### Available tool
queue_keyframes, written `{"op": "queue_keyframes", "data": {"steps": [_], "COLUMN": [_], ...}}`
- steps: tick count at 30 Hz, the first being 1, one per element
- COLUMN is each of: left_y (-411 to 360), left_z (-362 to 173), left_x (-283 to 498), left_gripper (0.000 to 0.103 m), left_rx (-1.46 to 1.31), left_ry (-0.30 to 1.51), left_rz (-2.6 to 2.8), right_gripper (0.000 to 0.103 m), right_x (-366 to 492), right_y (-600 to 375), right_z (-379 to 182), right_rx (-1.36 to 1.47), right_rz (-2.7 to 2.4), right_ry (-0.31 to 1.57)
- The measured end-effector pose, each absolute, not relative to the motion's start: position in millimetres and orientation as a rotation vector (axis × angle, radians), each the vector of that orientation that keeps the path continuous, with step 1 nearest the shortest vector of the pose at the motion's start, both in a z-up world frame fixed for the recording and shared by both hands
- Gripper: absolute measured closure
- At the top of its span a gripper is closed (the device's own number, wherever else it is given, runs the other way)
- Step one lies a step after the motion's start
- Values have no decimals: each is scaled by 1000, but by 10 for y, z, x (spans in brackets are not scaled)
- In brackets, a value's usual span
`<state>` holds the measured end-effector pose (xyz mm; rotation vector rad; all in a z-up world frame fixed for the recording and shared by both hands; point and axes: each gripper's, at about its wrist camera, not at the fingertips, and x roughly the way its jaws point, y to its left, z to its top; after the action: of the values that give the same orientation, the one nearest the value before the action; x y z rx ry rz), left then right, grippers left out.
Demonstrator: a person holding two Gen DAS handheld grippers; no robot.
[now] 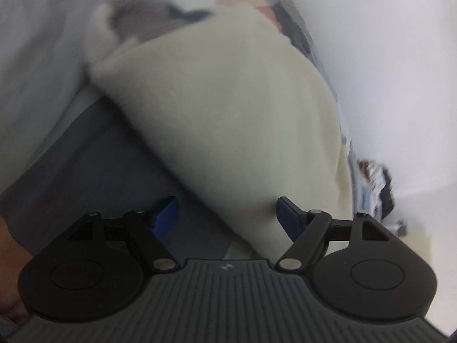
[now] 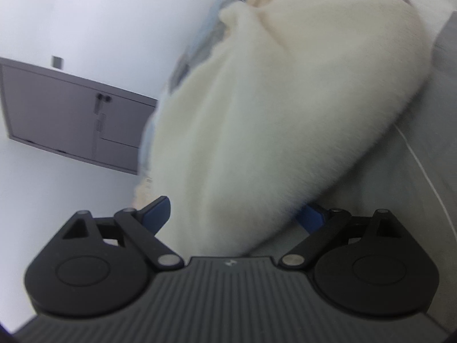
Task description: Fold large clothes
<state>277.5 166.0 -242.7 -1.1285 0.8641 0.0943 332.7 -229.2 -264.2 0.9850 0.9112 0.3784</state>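
A large cream fleecy garment (image 1: 228,108) lies bunched on a dark grey surface (image 1: 94,165). In the blurred left wrist view my left gripper (image 1: 227,214) stands open, its blue pads (image 1: 164,215) wide apart. The garment's near edge lies just ahead of it, close to the right-hand pad, and nothing is pinched. In the right wrist view the same garment (image 2: 271,108) fills the middle. My right gripper (image 2: 234,213) is open too, and the garment's lower end hangs between its jaws, covering part of the right-hand pad (image 2: 314,217).
A grey and white heap of cloth (image 1: 134,17) lies behind the garment. Patterned fabric (image 1: 374,183) sits by the white wall. A hand (image 1: 8,245) shows at the left edge. A grey cabinet (image 2: 71,114) stands against the wall. A thin white cord (image 2: 422,165) crosses the grey surface.
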Motion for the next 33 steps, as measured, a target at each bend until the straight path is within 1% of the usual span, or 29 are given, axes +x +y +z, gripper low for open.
{"op": "queue_keyframes", "data": {"steps": [5,9,16,18,19,20,21,22,23,24,25,26,27,28,30,33], "left_y": [1731,1837,1916,1921,1923,1934,1931,1935,1939,1928,1940,1925,1901,1883,1838,1799], "left_z": [-2459,-2515,-2598,-2642,-2655,-2671,-2665,-2650,-2624,-2600,-2572,-2534,-2484,-2438,-2336,-2175], "left_x": [2779,2719,2762,2743,2754,2740,2750,2751,2753,2768,2800,2792,2783,2775,2778,2711], "left_gripper": [24,24,26,29,30,33,39,42,47,52,55,61,66,68,72,74], "left_rx": [-1166,-1224,-1303,-1325,-1332,-1332,-1321,-1300,-1279,-1259,-1235,-1208,-1179,-1153,-1114,-1070], "left_ry": [822,767,736,721,721,719,718,718,715,711,706,698,687,672,642,584], "left_rz": [116,151,179,175,176,176,183,194,201,206,210,210,209,208,207,196], "right_gripper": [9,10,10,8,9,15,21,26,33,37,46,56,60,65,68,71], "right_x": [3336,3285,3294,3362,3402,3422,3432,3442,3450,3421,3412,3399,3406,3400,3407,3350], "right_y": [-2296,-2426,-2538,-2519,-2493,-2479,-2459,-2438,-2419,-2444,-2451,-2456,-2441,-2440,-2378,-2332], "right_z": [-2665,-2706,-2787,-2803,-2798,-2790,-2780,-2768,-2747,-2733,-2710,-2687,-2653,-2615,-2497,-2289], "right_rx": [1008,1074,1107,1093,1083,1068,1048,1020,982,949,930,923,912,891,809,725], "right_rz": [358,292,187,171,173,175,176,177,179,183,188,194,200,210,235,290], "right_ry": [924,899,853,845,841,835,838,847,851,851,844,836,823,809,780,688]}}
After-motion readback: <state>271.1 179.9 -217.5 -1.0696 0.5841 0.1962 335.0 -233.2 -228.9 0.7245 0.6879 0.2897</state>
